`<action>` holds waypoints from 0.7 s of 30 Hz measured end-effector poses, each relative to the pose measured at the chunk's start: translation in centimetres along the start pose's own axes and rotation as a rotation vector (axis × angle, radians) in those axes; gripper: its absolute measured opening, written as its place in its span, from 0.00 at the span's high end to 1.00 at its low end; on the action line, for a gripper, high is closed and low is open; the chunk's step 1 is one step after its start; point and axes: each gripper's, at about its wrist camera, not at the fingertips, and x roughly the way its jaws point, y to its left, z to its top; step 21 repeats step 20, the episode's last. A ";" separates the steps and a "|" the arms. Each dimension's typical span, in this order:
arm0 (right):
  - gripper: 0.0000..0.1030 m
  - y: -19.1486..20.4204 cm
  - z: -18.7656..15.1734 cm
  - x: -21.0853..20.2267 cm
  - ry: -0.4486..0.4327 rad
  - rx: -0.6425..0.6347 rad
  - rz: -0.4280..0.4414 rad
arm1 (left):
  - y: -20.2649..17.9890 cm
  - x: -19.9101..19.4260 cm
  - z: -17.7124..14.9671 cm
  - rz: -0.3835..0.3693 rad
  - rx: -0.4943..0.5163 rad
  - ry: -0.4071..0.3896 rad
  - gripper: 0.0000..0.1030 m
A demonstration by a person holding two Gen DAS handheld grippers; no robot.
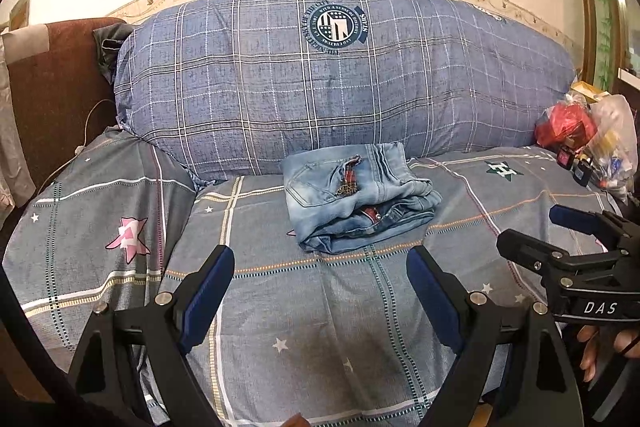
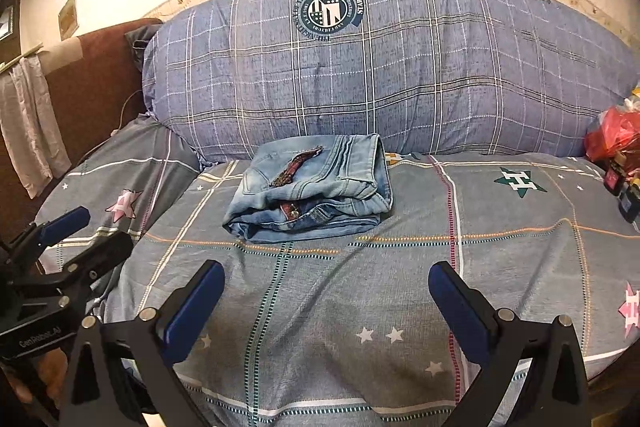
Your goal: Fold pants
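Left tool [image 1: 320, 267]: nearest the left wrist camera, black arms with blue pads, fingers spread wide apart, nothing between them. It hangs above the bed sheet [image 1: 328, 307], grey-blue with plaid lines, small white stars and a pink star motif.

Right tool [image 2: 326, 283]: same build, fingers likewise wide apart and empty, over the near part of the sheet. In the left wrist view it enters from the right edge, with fingertips of a hand [image 1: 600, 347] visible below it. In the right wrist view the left tool shows at the left edge, lettering on its body.

Pants [image 1: 356, 197]: light blue denim, folded into a compact bundle. The bundle lies on the sheet, ahead of both tools and well apart from them, its far edge at or just in front of the base of the large pillow [image 1: 320, 75]; contact there cannot be told. A reddish patterned strip shows on the top layer, and a metal button shows in the front fold.

Pillow: blue plaid, round dark crest printed near its top, standing against the wall across the back of the bed.

Plastic bags [image 1: 588, 135]: red and clear, with small items, on the bed at far right, well apart from the pants.

Brown upholstered headboard [image 1: 60, 87]: at left, beside the pillow.
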 end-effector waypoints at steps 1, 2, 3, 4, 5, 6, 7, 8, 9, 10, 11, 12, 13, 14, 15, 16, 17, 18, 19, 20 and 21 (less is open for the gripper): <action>0.00 0.0 0.0 -0.1 -0.001 0.000 -0.001 | -0.1 0.0 -0.1 0.002 0.001 0.000 0.14; 0.00 0.0 -0.1 -0.2 -0.001 0.000 -0.001 | -0.3 -0.1 -0.2 0.003 0.002 0.000 0.14; 0.00 0.0 -0.1 -0.2 -0.001 -0.001 -0.001 | -0.4 0.0 -0.3 0.002 0.005 0.002 0.14; 0.00 0.0 -0.1 -0.2 -0.001 -0.002 -0.002 | -0.4 0.0 -0.3 0.001 0.006 0.004 0.14; 0.00 0.0 -0.1 -0.2 0.000 -0.002 -0.002 | -0.5 0.1 -0.4 -0.001 0.008 0.006 0.14; 0.00 0.0 -0.2 -0.2 0.000 -0.002 -0.004 | -0.5 0.2 -0.4 -0.004 0.010 0.007 0.14; 0.00 -0.1 -0.2 -0.2 0.002 -0.002 -0.005 | -0.5 0.3 -0.4 -0.007 0.010 0.009 0.14; 0.00 -0.2 -0.2 -0.2 0.004 -0.001 -0.005 | -0.5 0.4 -0.4 -0.010 0.008 0.011 0.14; 0.00 -0.2 -0.2 -0.1 0.005 0.000 -0.006 | -0.6 0.4 -0.5 -0.010 0.007 0.013 0.14; 0.00 -0.3 -0.3 -0.1 0.007 0.002 -0.007 | -0.6 0.5 -0.5 -0.012 0.007 0.014 0.14; 0.00 -0.3 -0.3 0.0 0.008 0.004 -0.010 | -0.6 0.6 -0.5 -0.016 0.008 0.016 0.14; 0.00 -0.4 -0.3 0.1 0.011 0.005 -0.011 | -0.7 0.7 -0.5 -0.017 0.008 0.017 0.14; 0.00 -0.4 -0.3 0.1 0.012 0.006 -0.011 | -0.7 0.8 -0.5 -0.016 0.009 0.019 0.14; 0.00 -0.5 -0.4 0.2 0.014 0.008 -0.012 | -0.8 0.9 -0.5 -0.016 0.009 0.023 0.14; 0.00 -0.5 -0.4 0.3 0.016 0.008 -0.013 | -0.8 1.0 -0.5 -0.019 0.008 0.025 0.14; 0.00 -0.6 -0.4 0.5 0.020 0.009 -0.013 | -0.8 1.2 -0.6 -0.026 0.005 0.029 0.14; 0.00 -0.6 -0.4 0.7 0.023 0.010 -0.014 | -0.8 1.3 -0.6 -0.030 0.003 0.033 0.14; 0.00 -0.6 -0.5 0.8 0.027 0.010 -0.014 | -0.7 1.5 -0.6 -0.035 0.001 0.037 0.14; 0.00 -0.5 -0.5 1.1 0.031 0.009 -0.015 | -0.6 1.7 -0.6 -0.038 -0.001 0.040 0.14; 0.00 -0.4 -0.5 1.3 0.036 0.008 -0.016 | -0.6 2.0 -0.7 -0.041 -0.003 0.045 0.14; 0.00 -0.4 -0.5 1.3 0.036 0.008 -0.016 | -0.6 2.0 -0.7 -0.041 -0.003 0.045 0.14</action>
